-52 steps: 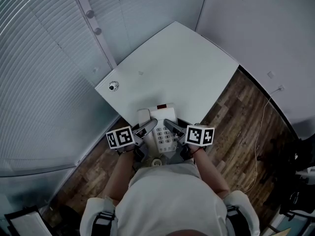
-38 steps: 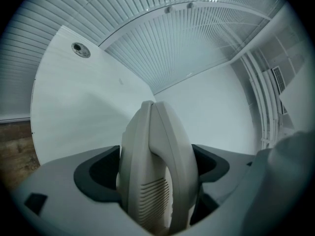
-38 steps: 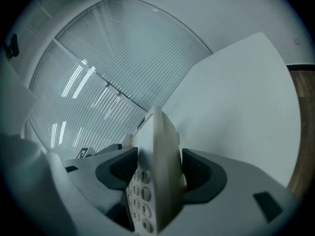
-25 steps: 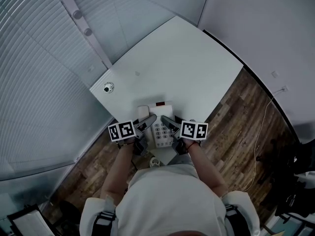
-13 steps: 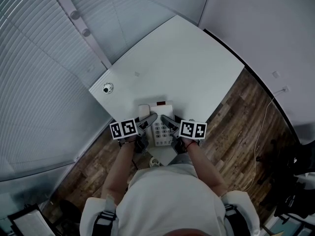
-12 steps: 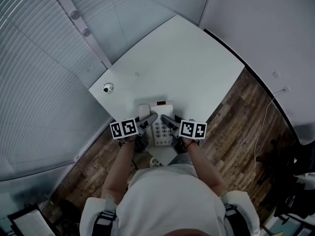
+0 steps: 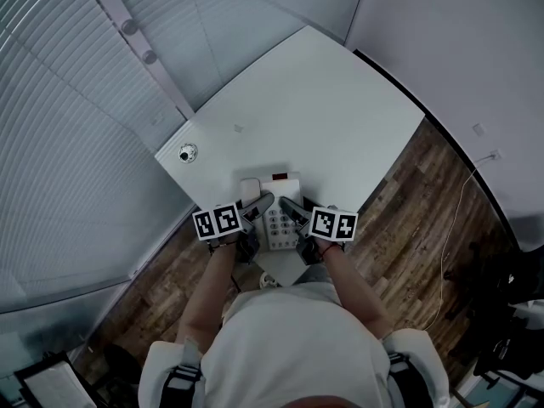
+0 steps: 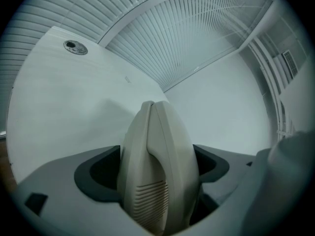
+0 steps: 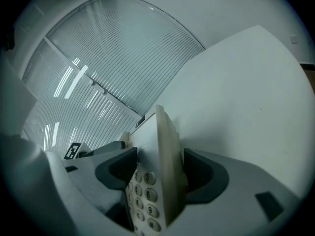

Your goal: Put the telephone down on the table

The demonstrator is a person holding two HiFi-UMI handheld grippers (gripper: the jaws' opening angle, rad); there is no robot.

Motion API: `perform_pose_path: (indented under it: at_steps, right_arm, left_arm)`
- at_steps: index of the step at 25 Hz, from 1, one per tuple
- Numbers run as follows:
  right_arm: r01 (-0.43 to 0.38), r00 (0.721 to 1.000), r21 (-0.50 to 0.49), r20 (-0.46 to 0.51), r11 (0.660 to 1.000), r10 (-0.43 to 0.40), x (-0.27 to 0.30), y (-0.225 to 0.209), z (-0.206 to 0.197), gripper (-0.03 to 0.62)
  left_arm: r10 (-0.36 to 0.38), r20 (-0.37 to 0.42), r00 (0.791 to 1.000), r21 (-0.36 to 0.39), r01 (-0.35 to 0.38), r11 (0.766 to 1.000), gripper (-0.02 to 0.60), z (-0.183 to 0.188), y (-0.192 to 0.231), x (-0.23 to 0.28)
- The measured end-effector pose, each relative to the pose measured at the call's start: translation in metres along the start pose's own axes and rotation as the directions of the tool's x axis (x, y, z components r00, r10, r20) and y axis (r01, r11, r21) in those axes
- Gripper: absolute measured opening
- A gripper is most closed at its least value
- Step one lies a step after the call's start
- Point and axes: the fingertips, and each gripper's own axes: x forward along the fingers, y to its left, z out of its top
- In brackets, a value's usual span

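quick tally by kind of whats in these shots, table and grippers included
telephone: 1
grippers: 2, the left gripper and the right gripper, each with its jaws shut on the telephone
table: 1
round fitting in the table top: 1
total: 5

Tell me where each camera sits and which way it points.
Head view: on the person's head, looking steeply down at the table; shows torso, forearms, left hand-held gripper and right hand-held gripper on the telephone.
Left gripper view: on the left hand-held gripper, looking along its jaws, shut on the handset, towards the blinds.
Right gripper view: on the right hand-held gripper, along its jaws, shut on the telephone's keypad side, across the table.
Shared: all show telephone, table, blinds.
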Motion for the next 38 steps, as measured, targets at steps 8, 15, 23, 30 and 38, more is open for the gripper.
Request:
perform_pose_path:
  at_steps: [8,15,23,30,38]
  right_arm:
    - [0.011,1.0,0.019,0.013,1.0,-0.011,0.0,-0.004,0.001,0.293]
    - [0.035,0.999,0.016,0.009,0.999,-0.035,-0.001,-0.006,-0.001,0.293]
    - [0.077,0.997,-0.041,0.002,0.996,-0.077,-0.004,-0.001,-0.004,0.29]
    - [0.097,0.995,-0.065,0.045,0.993,-0.095,-0.015,0.006,-0.003,0.287]
    - [0.16,0.982,-0.154,0.123,0.975,-0.141,-0.037,0.017,-0.007,0.285]
  left_arm:
    - [0.035,-0.028,0.999,0.027,-0.034,0.999,0.425,-0.002,0.001,0.005]
    - [0.061,-0.027,0.998,0.035,-0.06,0.998,0.425,-0.003,0.004,0.004]
    - [0.078,0.015,0.997,0.012,-0.078,0.997,0.425,-0.005,0.007,-0.009]
    - [0.056,0.008,0.998,0.019,-0.056,0.998,0.425,-0.012,0.002,-0.025]
    - [0.026,0.047,0.999,0.042,-0.028,0.999,0.425,-0.023,-0.007,-0.051]
